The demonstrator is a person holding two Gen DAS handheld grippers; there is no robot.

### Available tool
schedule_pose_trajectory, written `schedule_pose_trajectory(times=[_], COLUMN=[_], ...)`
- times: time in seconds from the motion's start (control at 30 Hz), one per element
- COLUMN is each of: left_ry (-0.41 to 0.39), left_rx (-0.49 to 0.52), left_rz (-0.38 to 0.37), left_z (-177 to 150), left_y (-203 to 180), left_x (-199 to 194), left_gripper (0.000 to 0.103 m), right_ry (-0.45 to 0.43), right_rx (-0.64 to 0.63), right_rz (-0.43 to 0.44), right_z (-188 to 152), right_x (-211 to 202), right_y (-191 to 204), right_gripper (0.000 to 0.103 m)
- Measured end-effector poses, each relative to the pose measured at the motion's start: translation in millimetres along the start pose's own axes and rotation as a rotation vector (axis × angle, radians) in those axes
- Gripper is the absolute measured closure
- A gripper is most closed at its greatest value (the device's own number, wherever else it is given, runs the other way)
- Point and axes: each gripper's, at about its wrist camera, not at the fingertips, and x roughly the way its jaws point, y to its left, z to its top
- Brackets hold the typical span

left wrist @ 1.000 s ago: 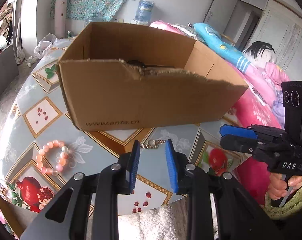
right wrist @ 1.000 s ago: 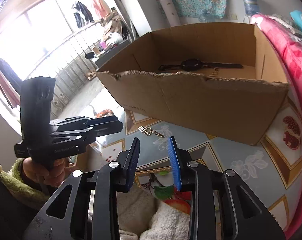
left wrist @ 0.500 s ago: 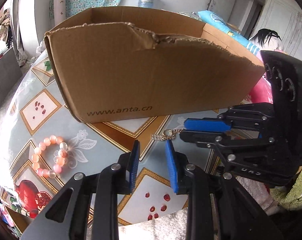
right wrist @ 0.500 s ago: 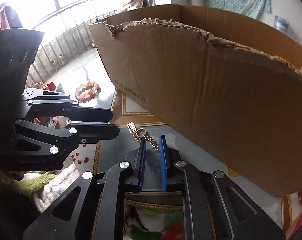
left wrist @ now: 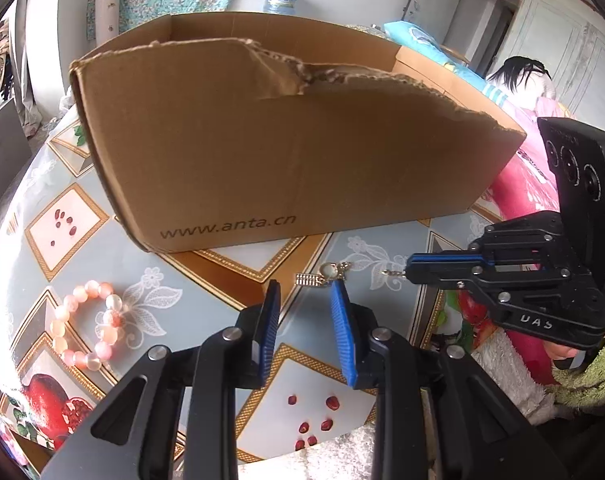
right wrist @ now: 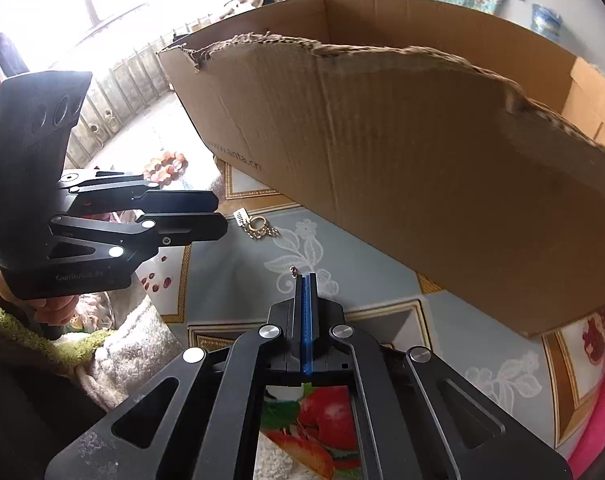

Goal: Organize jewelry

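The right gripper (right wrist: pixel 306 278), its jaws having just pressed shut on one end of the gold chain (left wrist: pixel 394 273) lying on the table (left wrist: pixel 206 280) before the cardboard box (left wrist: pixel 286 140), appears ready to lift it boxward while the left gripper (left wrist: pixel 304 304) waits spread.

We look down along each gripper, close over the bench (left wrist: pixel 230 316); both views share the cardboard box (left wrist: pixel 286 152).

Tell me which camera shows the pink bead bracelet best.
The left wrist view: the pink bead bracelet lies whole and unobstructed on the tablecloth, left of the claw. The right wrist view shows it small, washed out by glare and partly hidden behind the left claw.
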Motion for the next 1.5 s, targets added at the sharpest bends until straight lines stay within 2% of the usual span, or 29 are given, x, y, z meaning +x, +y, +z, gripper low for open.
schedule_pose_trajectory(times=[0.1, 0.33, 0.57, 0.67, 0.8, 1.0, 1.03, 1.07, 1.1, 1.5], left_ry=[-0.002, -0.005, 0.015, 0.022, 0.026, 0.029, 0.028, 0.026, 0.033, 0.047], left_rx=[0.029, 0.071, 0.146, 0.176, 0.176, 0.202, 0.204, 0.204, 0.198, 0.127], left_rz=[0.002, 0.027, 0.08, 0.104, 0.102, 0.102, 0.104, 0.1, 0.092, 0.046], left_z=[-0.2, 3.9, 13.3, 15.9, 18.0, 16.0, 15.2, 15.7, 15.6, 2.4], left_y=[-5.0, -17.0, -27.9, -32.4, -33.1, -35.3, -35.7, -36.9, -36.9, -25.8], left_x=[0.9, 7.1, 18.8, 21.9, 23.7, 23.5, 22.7, 23.0, 23.4, 4.1], left_gripper=[0.078, 0.078, 0.078, 0.082, 0.087, 0.088, 0.09, 0.102, 0.103, 0.103], right_ry=[-0.009, -0.072, -0.079, -0.081, -0.086, -0.095, -0.095, -0.096, -0.096, -0.112], right_rx=[0.055, 0.199, 0.22, 0.221, 0.226, 0.238, 0.239, 0.24, 0.241, 0.265], right_rz=[-0.012, 0.024, 0.044, 0.053, 0.062, 0.069, 0.069, 0.07, 0.071, 0.07], right_z=[-9.9, -21.4, -28.3, -29.0, -31.5, -33.8, -33.4, -33.8, -32.4, -34.5], right_x=[-15.6, -31.8, -25.8, -23.4, -30.0, -34.3, -37.1, -37.9, -38.5, -46.8], right_y=[-11.8, -33.5, -31.9, -28.1, -35.9, -42.5, -43.2, -44.4, -45.7, -54.1], right_gripper=[0.103, 0.103, 0.103, 0.103, 0.103, 0.103, 0.103, 0.103, 0.103, 0.103])
